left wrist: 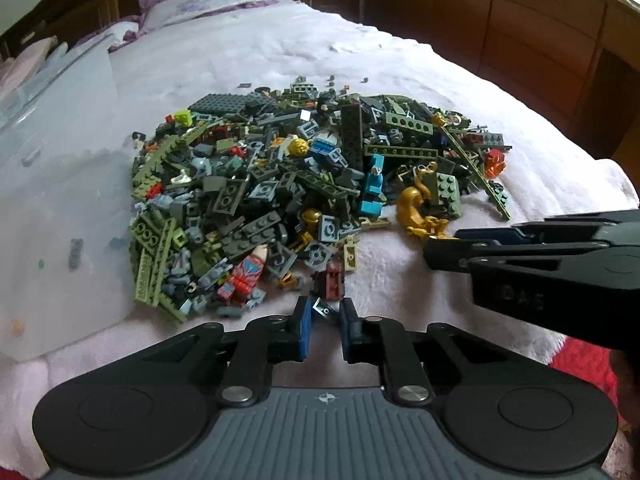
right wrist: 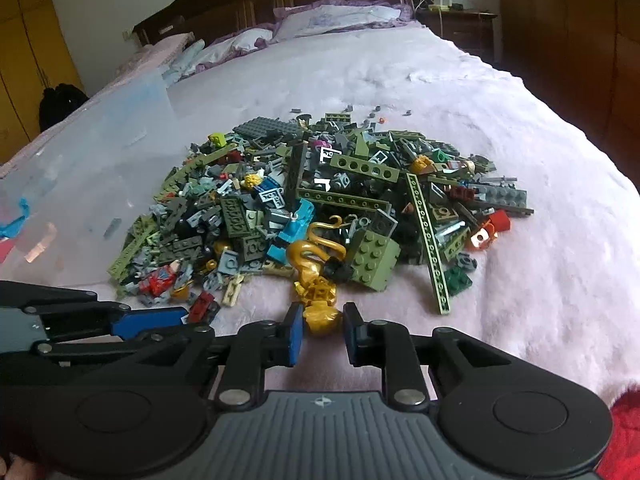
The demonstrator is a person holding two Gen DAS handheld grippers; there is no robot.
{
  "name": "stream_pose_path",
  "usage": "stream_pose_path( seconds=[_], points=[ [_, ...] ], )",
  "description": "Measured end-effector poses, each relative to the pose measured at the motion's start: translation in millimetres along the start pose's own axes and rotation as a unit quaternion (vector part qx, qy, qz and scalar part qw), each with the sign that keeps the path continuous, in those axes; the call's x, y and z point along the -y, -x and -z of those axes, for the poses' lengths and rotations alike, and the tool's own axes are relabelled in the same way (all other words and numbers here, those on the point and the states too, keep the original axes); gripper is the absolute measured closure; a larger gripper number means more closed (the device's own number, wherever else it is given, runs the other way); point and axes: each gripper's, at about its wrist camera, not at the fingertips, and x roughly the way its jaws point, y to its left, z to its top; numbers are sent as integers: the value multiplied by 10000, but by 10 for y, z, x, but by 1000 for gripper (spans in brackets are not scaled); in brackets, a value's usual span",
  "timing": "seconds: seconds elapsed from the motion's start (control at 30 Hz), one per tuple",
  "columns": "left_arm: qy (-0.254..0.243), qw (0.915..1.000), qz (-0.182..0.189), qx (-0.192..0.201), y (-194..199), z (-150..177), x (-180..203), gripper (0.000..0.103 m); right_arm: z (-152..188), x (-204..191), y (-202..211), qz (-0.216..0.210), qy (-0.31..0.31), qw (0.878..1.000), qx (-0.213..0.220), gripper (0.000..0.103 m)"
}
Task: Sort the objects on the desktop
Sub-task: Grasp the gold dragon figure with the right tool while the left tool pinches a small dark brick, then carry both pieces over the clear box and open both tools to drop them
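A big heap of toy bricks (left wrist: 304, 176), mostly olive and grey, lies on a pale pink blanket (left wrist: 280, 60); it also shows in the right wrist view (right wrist: 320, 204). My left gripper (left wrist: 325, 307) sits at the heap's near edge, jaws narrowly apart around a small grey plate piece (left wrist: 325, 309), just short of a dark red piece (left wrist: 330, 282). My right gripper (right wrist: 322, 314) has its jaws on either side of a gold figure piece (right wrist: 320, 316), apparently touching it. The right gripper also shows in the left wrist view (left wrist: 440, 248).
A clear plastic bin (left wrist: 52, 184) stands left of the heap, with a few small pieces inside; it also shows in the right wrist view (right wrist: 80, 168). Pillows (right wrist: 328, 16) lie at the bed's far end. Wooden cabinets (left wrist: 540, 40) stand to the right.
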Motion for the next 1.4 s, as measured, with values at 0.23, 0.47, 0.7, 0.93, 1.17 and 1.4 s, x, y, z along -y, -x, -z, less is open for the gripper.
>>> stream_pose_path(
  seconds=[0.23, 0.47, 0.7, 0.93, 1.17, 1.4],
  points=[
    [1, 10000, 69, -25, 103, 36, -38, 86, 140, 4, 219, -111, -3, 9999, -101, 80],
    [-243, 9996, 23, -132, 5, 81, 32, 80, 135, -31, 169, -57, 101, 9999, -126, 74],
    [-253, 9996, 119, -14, 110, 65, 21, 86, 106, -109, 74, 21, 231, 9996, -166, 78],
    [-157, 9989, 135, 427, 480, -62, -47, 86, -62, -187, 350, -110, 208, 9997, 109, 78],
    [-22, 9949, -62, 1011, 967, -291, -223, 86, -444, -460, 612, -445, 438, 9965, 548, 78],
    [352, 9894, -636, 1260, 1281, -560, -692, 85, -938, -986, 646, -950, 1000, 9865, 880, 78]
  ],
)
